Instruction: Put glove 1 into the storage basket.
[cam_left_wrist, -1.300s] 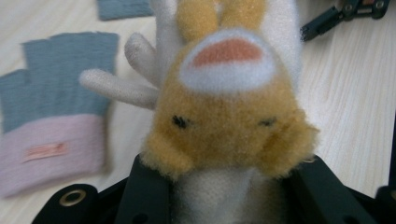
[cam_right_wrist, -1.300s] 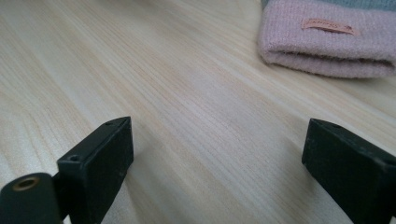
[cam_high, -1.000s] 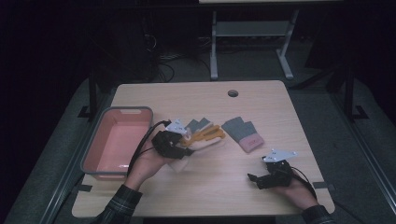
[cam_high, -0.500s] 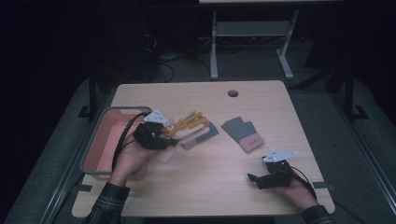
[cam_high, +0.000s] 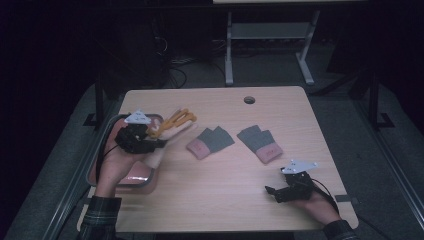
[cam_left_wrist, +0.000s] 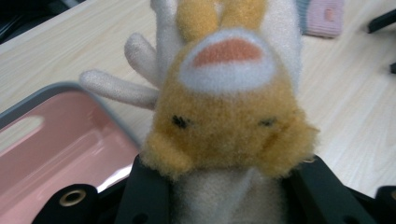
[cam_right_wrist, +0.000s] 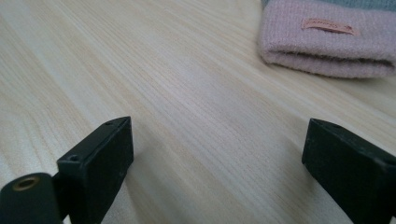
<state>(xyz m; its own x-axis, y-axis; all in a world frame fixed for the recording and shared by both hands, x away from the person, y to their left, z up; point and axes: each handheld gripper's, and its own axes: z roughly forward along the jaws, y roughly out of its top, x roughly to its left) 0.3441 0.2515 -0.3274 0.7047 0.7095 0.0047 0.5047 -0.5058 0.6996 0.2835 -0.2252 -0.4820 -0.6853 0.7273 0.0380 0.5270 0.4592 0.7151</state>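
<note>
A fuzzy cream and orange animal-face glove (cam_high: 172, 122) hangs from my left gripper (cam_high: 152, 141), which is shut on its cuff. In the left gripper view the glove (cam_left_wrist: 229, 116) sits between the black jaws of that gripper (cam_left_wrist: 224, 191), above the right rim of the pink tray (cam_left_wrist: 56, 144). Two grey gloves with pink cuffs (cam_high: 210, 141) (cam_high: 260, 145) lie flat at the table's middle. My right gripper (cam_high: 272, 192) rests on the table at the front right, open and holding nothing. Its view puts a pink cuff (cam_right_wrist: 322, 42) beyond the spread jaws of the gripper (cam_right_wrist: 219, 154).
The pink tray (cam_high: 92, 170) with a grey rim stands at the table's left edge, partly under the person's left hand. A cable hole (cam_high: 249, 100) is near the far edge. Bare wood (cam_high: 220, 190) lies between the two hands.
My left gripper has carried the fuzzy glove leftward, from beside the grey gloves to the tray's right rim. The right gripper has stayed put.
</note>
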